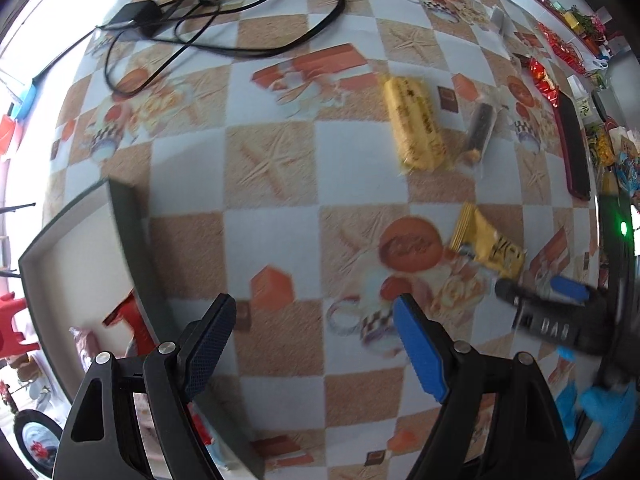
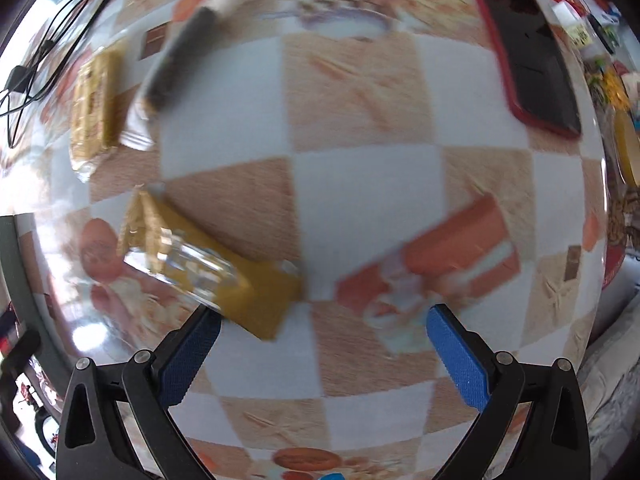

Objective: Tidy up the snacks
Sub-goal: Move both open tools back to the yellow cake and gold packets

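A small yellow snack packet (image 1: 486, 245) lies on the checked tablecloth; it is just ahead of my right gripper's left finger in the right wrist view (image 2: 208, 264). A long yellow snack pack (image 1: 414, 122) and a dark snack bar in clear wrap (image 1: 478, 130) lie farther back; both show in the right wrist view, the pack (image 2: 94, 100) and the bar (image 2: 180, 54). My left gripper (image 1: 316, 312) is open and empty above the cloth. My right gripper (image 2: 324, 324) is open and empty; it also shows in the left wrist view (image 1: 536, 292) close to the small packet.
A grey box (image 1: 124, 216) with some snacks inside stands at the left. A black cable and adapter (image 1: 140, 16) lie at the back left. A phone in a red case (image 2: 528, 52) lies at the right. More clutter lines the far right table edge.
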A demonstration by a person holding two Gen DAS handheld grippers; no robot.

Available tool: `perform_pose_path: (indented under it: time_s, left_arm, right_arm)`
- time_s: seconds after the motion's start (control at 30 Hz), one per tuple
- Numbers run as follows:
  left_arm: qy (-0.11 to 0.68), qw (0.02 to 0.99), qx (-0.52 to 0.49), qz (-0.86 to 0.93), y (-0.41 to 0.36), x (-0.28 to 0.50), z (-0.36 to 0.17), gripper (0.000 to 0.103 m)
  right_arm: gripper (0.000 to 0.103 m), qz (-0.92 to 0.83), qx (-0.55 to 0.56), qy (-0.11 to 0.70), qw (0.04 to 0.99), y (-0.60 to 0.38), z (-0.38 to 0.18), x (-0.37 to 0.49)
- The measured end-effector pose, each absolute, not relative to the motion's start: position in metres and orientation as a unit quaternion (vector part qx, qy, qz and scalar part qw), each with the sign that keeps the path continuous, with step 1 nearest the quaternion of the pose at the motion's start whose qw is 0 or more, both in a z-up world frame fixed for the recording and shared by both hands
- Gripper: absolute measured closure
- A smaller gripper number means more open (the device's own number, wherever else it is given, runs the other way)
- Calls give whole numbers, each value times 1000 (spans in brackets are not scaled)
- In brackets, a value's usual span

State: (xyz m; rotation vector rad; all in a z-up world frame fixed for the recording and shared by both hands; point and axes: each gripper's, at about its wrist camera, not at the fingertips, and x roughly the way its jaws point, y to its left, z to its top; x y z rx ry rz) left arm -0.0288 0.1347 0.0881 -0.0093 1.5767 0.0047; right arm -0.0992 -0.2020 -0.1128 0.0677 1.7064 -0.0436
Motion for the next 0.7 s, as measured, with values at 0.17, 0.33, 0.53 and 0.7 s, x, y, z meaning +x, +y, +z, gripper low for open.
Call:
perform_pose_path:
  time_s: [0.17, 0.33, 0.53, 0.7]
  left_arm:
    - [709, 705, -21, -2, 114, 14, 80, 19]
    - [709, 704, -47, 7, 105, 56, 70, 19]
    - [718, 692, -65, 23, 99, 93, 47, 19]
    - [723, 687, -67, 30, 96, 109, 31, 19]
  right_arm:
    - [0, -1, 8, 743, 670, -219, -108, -104]
    - [0, -1, 7, 733, 681, -234, -106, -111]
    - [0, -1, 5, 729, 684, -257, -101, -107]
    - [0, -3, 4, 729, 685, -251, -98, -108]
